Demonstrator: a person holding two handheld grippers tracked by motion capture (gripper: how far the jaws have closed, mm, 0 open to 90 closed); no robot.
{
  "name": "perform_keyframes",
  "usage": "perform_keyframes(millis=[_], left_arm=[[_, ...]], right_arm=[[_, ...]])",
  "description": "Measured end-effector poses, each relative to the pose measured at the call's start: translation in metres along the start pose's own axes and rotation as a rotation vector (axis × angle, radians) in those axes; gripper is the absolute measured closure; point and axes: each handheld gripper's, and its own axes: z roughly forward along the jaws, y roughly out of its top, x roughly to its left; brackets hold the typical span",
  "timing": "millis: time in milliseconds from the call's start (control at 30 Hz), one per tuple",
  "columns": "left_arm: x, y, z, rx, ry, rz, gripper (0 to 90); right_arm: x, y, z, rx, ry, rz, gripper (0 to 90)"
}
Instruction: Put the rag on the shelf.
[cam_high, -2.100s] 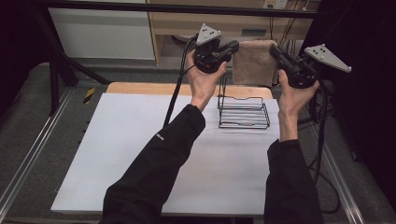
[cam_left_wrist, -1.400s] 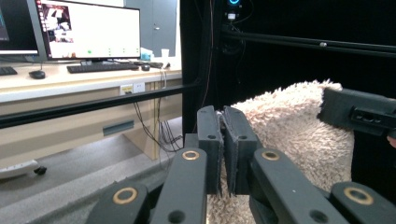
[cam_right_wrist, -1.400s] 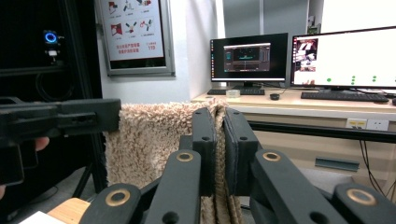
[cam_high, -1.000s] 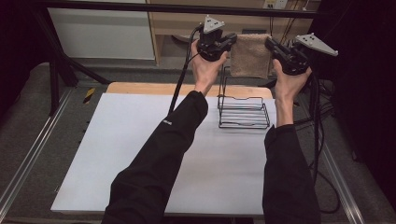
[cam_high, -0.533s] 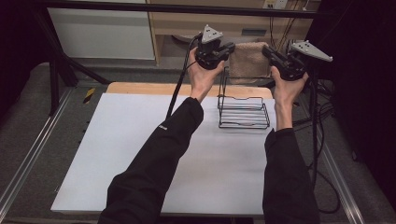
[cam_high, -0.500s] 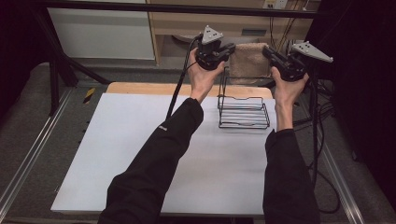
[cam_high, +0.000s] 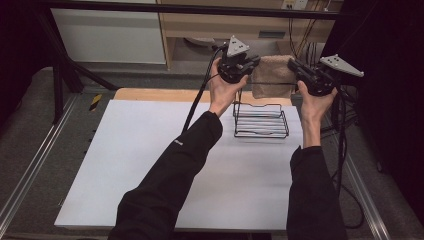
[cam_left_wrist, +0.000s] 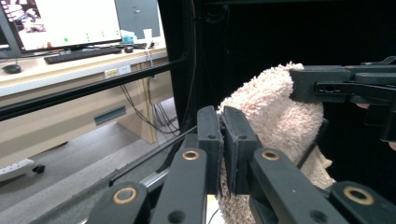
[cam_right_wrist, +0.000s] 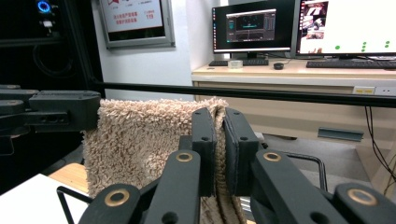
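A beige fluffy towel (cam_high: 272, 76) hangs stretched between my two grippers, above the far end of a black wire rack (cam_high: 261, 121). My left gripper (cam_high: 256, 62) is shut on the towel's left top corner; in the left gripper view the towel (cam_left_wrist: 275, 121) is pinched between its jaws (cam_left_wrist: 223, 116). My right gripper (cam_high: 292, 65) is shut on the right top corner, and the right gripper view has the towel (cam_right_wrist: 140, 144) hanging to the left of its jaws (cam_right_wrist: 219, 119). The towel's lower edge hangs just above the rack's back.
The rack stands at the far right of a white table top (cam_high: 150, 165), with a wooden strip (cam_high: 160, 95) behind it. Beyond are a black crossbar (cam_high: 200, 9) and a shelf unit. Cables (cam_high: 345, 130) trail down at the right.
Both hands have come down a little with the towel held taut between them, and the towel now hangs closer to the rack.
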Motion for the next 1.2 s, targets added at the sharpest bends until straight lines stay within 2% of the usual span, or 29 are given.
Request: perform_keyframes(millis=[400,700,867,1033,1200], left_arm=[[-0.011,-0.005,-0.009,0.004,-0.034,0.043,85.7],[-0.02,-0.011,-0.014,0.025,-0.069,0.051,85.7],[-0.023,-0.018,-0.016,0.036,-0.093,0.038,85.7],[-0.029,-0.023,-0.017,0.056,-0.096,0.064,85.7],[-0.032,-0.027,-0.017,0.079,-0.106,0.057,85.5]], right_arm=[[0.002,-0.009,-0.01,-0.009,-0.001,-0.005,83.7],[0.005,-0.013,-0.02,-0.005,-0.005,-0.006,83.0],[0.006,-0.017,-0.025,-0.004,0.004,-0.014,82.2],[0.006,-0.023,-0.031,-0.016,0.019,-0.006,80.9],[0.007,-0.025,-0.035,-0.006,0.028,-0.01,81.6]])
